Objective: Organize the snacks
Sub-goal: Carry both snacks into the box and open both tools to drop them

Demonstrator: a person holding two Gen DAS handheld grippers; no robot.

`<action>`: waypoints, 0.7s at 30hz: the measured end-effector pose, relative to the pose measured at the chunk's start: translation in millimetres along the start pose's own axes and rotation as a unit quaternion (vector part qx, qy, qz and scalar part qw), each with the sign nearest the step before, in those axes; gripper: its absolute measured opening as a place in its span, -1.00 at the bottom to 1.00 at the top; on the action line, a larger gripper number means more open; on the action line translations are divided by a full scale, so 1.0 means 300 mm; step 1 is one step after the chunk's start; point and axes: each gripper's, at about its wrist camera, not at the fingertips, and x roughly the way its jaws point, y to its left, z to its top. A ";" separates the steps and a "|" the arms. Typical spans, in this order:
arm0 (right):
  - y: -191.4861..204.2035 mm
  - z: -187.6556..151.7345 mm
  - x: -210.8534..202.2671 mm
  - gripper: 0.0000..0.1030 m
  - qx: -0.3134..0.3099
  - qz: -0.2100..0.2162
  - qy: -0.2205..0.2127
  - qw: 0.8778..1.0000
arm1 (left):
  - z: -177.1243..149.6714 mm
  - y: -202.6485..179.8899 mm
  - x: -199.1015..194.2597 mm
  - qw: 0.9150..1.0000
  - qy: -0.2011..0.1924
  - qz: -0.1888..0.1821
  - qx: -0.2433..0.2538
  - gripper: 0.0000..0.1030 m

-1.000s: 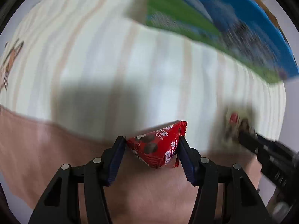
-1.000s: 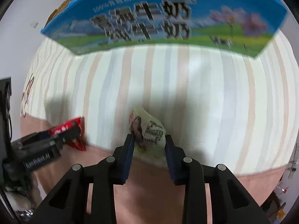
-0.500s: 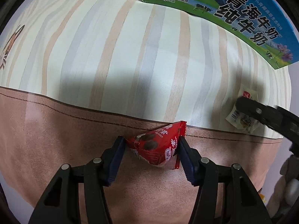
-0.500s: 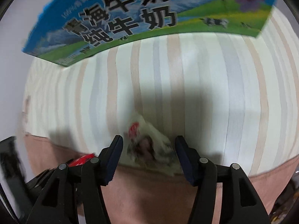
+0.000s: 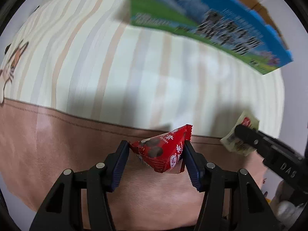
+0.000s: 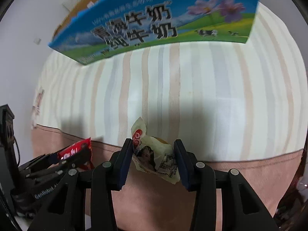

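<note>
My left gripper is shut on a red snack packet and holds it above the pink band of the striped cloth. My right gripper is shut on a cream snack packet with a red logo. In the left wrist view the right gripper's black finger shows at the right, on the cream packet. In the right wrist view the left gripper shows at the lower left with the red packet. A blue and green milk carton box stands at the far side; it also shows in the left wrist view.
A striped cream cloth with a pink border covers the surface. A cartoon animal print is at the cloth's left edge. A white wall is behind the box.
The right gripper has closed on the cream packet, which was loose between open fingers half a second ago. Both grippers have shifted; the box looks nearer in the left wrist view.
</note>
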 end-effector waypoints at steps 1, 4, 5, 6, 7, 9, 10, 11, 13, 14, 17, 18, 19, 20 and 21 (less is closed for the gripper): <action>-0.025 0.004 -0.036 -0.10 0.003 0.006 -0.006 1.000 | 0.010 -0.017 -0.027 1.000 -0.006 -0.007 0.003 0.05; -0.048 0.044 -0.146 -0.10 0.007 0.027 -0.025 0.999 | 0.048 -0.067 -0.107 0.999 -0.025 -0.028 0.014 0.05; -0.046 0.060 -0.183 -0.10 0.006 0.034 -0.033 0.999 | 0.072 -0.094 -0.147 0.998 -0.034 -0.038 0.021 0.05; -0.048 0.075 -0.222 -0.10 0.005 0.041 -0.042 0.998 | 0.094 -0.111 -0.178 0.998 -0.042 -0.044 0.025 0.05; -0.046 0.089 -0.254 -0.10 0.006 0.046 -0.050 0.998 | 0.119 -0.132 -0.214 0.997 -0.052 -0.052 0.031 0.05; -0.034 0.147 -0.335 -0.10 0.000 0.056 -0.070 0.996 | 0.177 -0.159 -0.274 0.995 -0.068 -0.062 0.043 0.05; -0.036 0.179 -0.377 -0.10 0.000 0.062 -0.080 0.995 | 0.211 -0.171 -0.302 0.994 -0.075 -0.068 0.049 0.05; -0.032 0.222 -0.415 -0.10 -0.005 0.066 -0.090 0.994 | 0.259 -0.196 -0.334 0.992 -0.083 -0.071 0.058 0.05; -0.037 0.297 -0.469 -0.10 -0.007 0.070 -0.104 0.992 | 0.350 -0.208 -0.381 0.991 -0.094 -0.071 0.070 0.05; -0.028 0.341 -0.487 -0.10 -0.011 0.069 -0.111 0.991 | 0.408 -0.226 -0.400 0.990 -0.100 -0.068 0.077 0.05; -0.010 0.499 -0.517 -0.10 -0.018 0.051 -0.131 0.990 | 0.546 -0.255 -0.432 0.988 -0.112 -0.052 0.090 0.05; -0.017 0.559 -0.522 -0.10 -0.017 0.045 -0.135 0.990 | 0.605 -0.264 -0.431 0.988 -0.112 -0.047 0.091 0.05; -0.025 0.610 -0.527 -0.10 -0.016 0.040 -0.135 0.990 | 0.656 -0.265 -0.432 0.989 -0.111 -0.043 0.091 0.05; -0.027 0.659 -0.521 -0.10 -0.015 0.033 -0.135 0.990 | 0.723 -0.274 -0.420 0.989 -0.105 -0.042 0.093 0.05; -0.035 0.710 -0.510 -0.10 -0.014 0.024 -0.135 0.990 | 0.769 -0.280 -0.410 0.990 -0.099 -0.040 0.094 0.05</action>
